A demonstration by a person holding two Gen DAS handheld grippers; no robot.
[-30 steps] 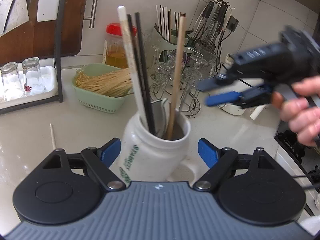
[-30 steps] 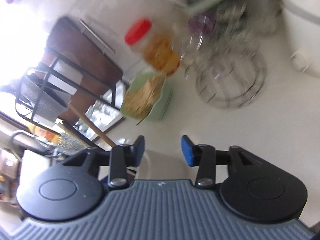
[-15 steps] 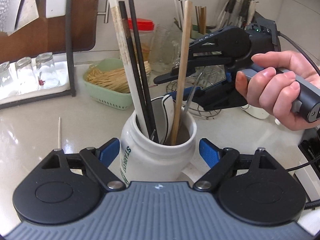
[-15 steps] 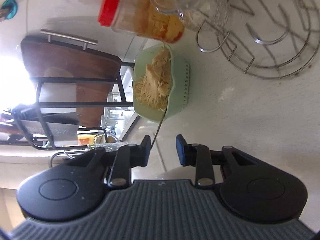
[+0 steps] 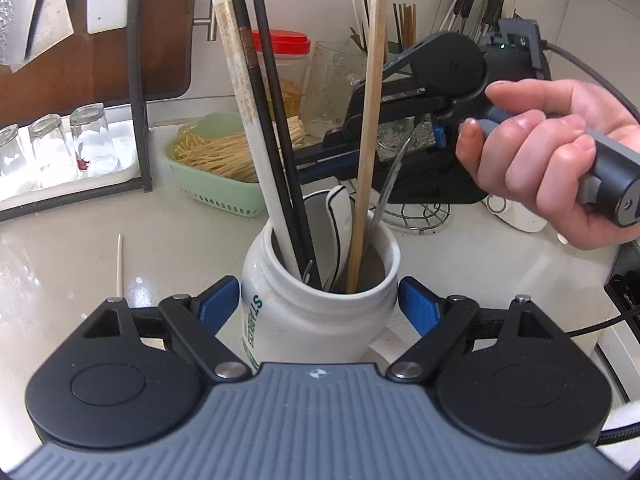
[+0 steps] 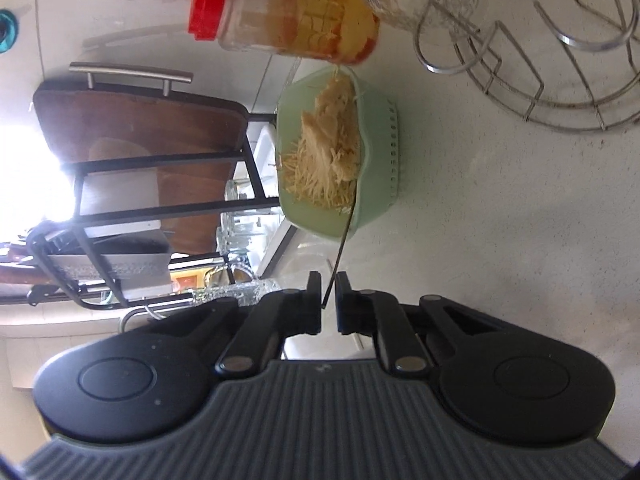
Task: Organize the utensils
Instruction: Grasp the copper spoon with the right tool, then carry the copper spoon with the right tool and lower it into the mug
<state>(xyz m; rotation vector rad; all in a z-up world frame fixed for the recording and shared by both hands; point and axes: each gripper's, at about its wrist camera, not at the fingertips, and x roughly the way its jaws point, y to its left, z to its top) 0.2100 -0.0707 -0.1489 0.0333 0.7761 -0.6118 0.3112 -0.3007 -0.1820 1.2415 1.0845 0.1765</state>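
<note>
Metal utensil handle point(image 6: 340, 256), seemingly a spoon, pinched in just-closed right claw point(image 6: 329, 300), above white mug point(image 5: 320, 304).

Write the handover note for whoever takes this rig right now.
Left tongs: open, one finger each side of the white mug, not clamped on it.
Right tongs: jaws have just been closing, now shut on the thin metal utensil handle standing in the mug.
Mug holds a white chopstick, two black chopsticks, a wooden chopstick and a ceramic spoon.
Done: metal utensil gripped.
Left: lift it out; sort the rest.
</note>
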